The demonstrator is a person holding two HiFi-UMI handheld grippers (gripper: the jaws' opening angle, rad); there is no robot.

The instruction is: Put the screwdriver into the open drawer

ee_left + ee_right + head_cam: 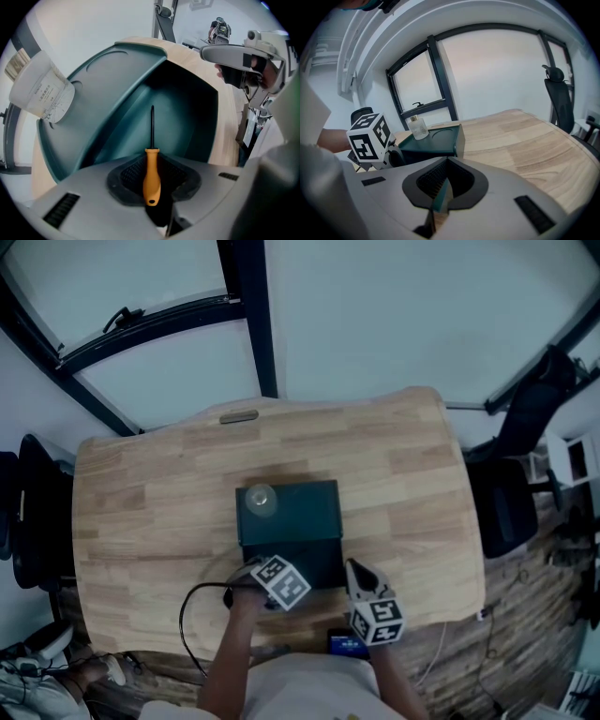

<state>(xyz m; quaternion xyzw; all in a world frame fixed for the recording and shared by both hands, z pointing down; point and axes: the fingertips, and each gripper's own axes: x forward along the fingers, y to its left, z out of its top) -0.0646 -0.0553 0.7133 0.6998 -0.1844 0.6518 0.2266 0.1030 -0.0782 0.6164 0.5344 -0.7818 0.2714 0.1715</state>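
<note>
Jaws of the left gripper [152, 164] clamp the screwdriver [151, 179], shaft pointing into the open drawer [187, 112], while jaws of the right gripper [440, 190] sit closed.

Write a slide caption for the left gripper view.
Left gripper holds the orange-handled screwdriver, shaft pointing into the open green drawer.

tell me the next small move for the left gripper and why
Probably ease the left gripper down a little, then open its fingers. It grips the screwdriver by its orange handle, and the shaft points into the open drawer, so a release there should drop it inside.
</note>
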